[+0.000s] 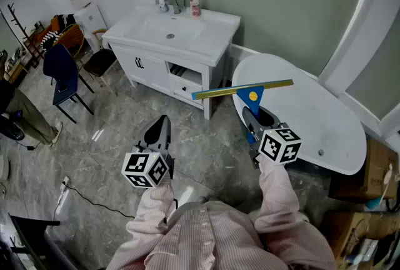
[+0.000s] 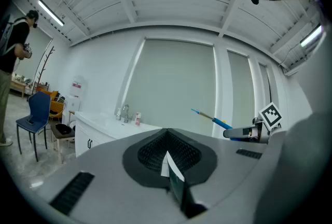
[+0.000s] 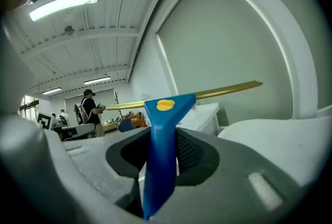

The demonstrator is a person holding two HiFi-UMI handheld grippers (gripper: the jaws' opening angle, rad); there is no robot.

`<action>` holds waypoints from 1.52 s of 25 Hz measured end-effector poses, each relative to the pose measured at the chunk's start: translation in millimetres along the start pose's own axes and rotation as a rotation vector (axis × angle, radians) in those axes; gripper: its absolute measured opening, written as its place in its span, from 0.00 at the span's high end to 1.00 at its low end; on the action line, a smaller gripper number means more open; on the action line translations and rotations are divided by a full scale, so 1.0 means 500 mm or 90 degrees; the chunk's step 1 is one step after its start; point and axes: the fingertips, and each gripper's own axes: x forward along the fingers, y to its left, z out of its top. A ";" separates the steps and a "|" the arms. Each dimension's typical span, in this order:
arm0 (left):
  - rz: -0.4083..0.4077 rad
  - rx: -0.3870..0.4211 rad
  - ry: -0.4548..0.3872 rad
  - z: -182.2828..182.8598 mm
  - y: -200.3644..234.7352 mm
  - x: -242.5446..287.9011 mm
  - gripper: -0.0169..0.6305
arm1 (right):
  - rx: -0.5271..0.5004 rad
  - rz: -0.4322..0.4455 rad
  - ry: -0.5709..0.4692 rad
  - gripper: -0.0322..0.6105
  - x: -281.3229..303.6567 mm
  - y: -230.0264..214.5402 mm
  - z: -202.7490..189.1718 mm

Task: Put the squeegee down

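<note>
Right hand-held gripper clamps the squeegee; left one closed, empty. Lay it flat, perhaps on the tub, then release.

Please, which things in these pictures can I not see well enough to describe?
- Lower end of the squeegee handle: in the right gripper view it is buried inside the right claw; in the head view it sits behind that claw.
- Label on the bottle on the vanity: head view, too small to read.
- Brown box: head view, cut off by the right edge.
</note>
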 end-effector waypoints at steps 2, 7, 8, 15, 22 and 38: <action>0.004 0.000 0.002 -0.002 0.001 0.004 0.97 | -0.003 0.000 0.001 0.75 0.002 -0.006 0.002; 0.009 0.001 0.003 -0.003 0.004 0.018 0.97 | -0.002 0.000 0.003 0.75 0.009 -0.021 0.005; 0.010 0.001 0.004 -0.003 0.003 0.021 0.97 | -0.001 -0.001 0.004 0.75 0.010 -0.026 0.005; 0.014 -0.003 0.012 -0.024 -0.014 0.036 0.97 | 0.019 -0.001 0.008 0.75 0.006 -0.058 -0.013; 0.020 -0.014 0.025 -0.046 0.000 0.073 0.97 | 0.040 0.007 0.011 0.75 0.041 -0.086 -0.019; -0.015 -0.021 0.036 -0.023 0.144 0.357 0.97 | 0.059 -0.017 0.013 0.75 0.288 -0.205 0.036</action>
